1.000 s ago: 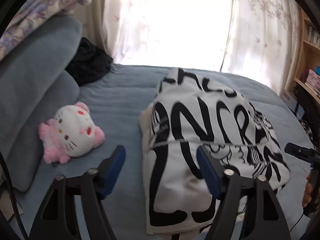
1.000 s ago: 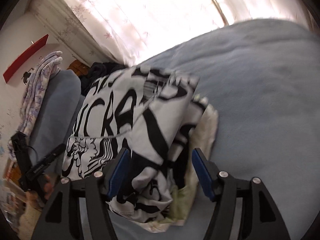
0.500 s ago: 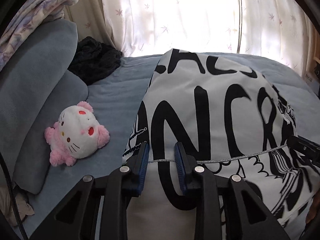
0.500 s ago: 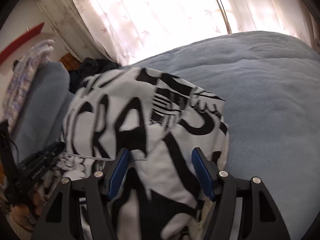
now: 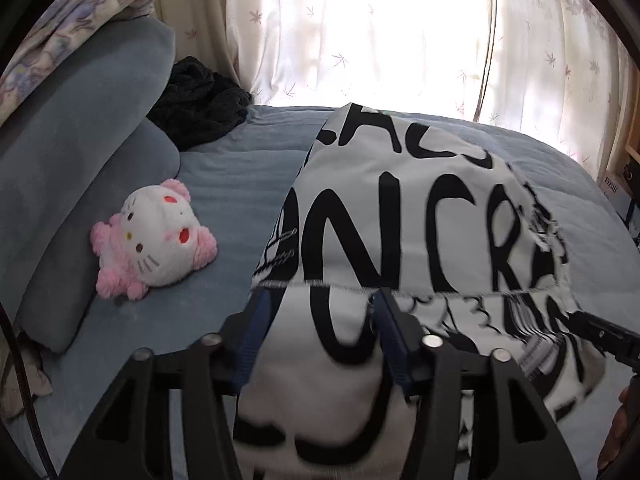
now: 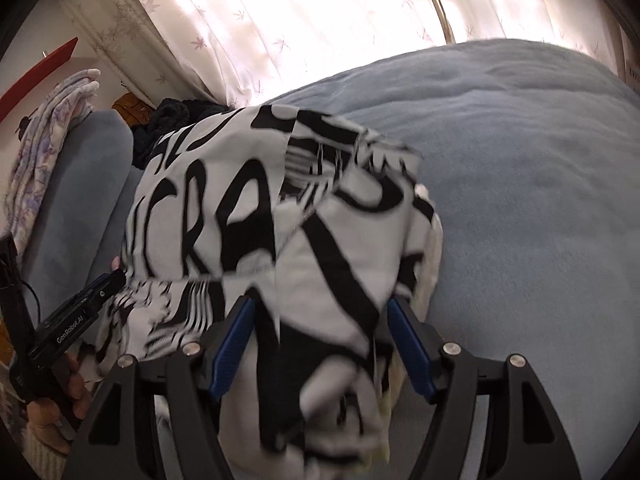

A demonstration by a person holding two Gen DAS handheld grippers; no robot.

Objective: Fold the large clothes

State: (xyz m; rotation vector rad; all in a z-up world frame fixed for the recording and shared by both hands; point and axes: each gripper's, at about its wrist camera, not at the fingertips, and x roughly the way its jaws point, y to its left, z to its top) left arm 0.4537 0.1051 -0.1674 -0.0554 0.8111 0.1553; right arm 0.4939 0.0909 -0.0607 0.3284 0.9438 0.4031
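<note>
The black-and-white printed garment (image 5: pixel 420 216) lies on the blue bed cover (image 5: pixel 240 184), filling the centre and lower right of the left wrist view, with a stitched hem running across just above the fingers. The left gripper (image 5: pixel 320 344) sits at the bottom centre, its jaws opening, with the white cloth lying between the blue pads (image 5: pixel 250 340) and not pinched by them. Half a second ago those pads were nearly together at the hem; a second ago they stood wide apart with the garment smaller and farther up the frame.

In the right wrist view, the garment (image 6: pixel 280 216) is bunched across the centre and lower middle, on the bed cover (image 6: pixel 520 160). The right gripper (image 6: pixel 320 344) has its jaws spread wide and opening a little more, cloth draped loosely between them, much as in both earlier frames. The cloth now reaches lower between the fingers than a second ago.

A pink and white plush toy (image 5: pixel 154 240) rests at the left, against a grey-blue cushion (image 5: pixel 80 160). A dark knitted pile (image 5: pixel 200 100) sits in the upper left, in front of the sunlit curtain (image 5: pixel 360 28). All three appear unmoved.
</note>
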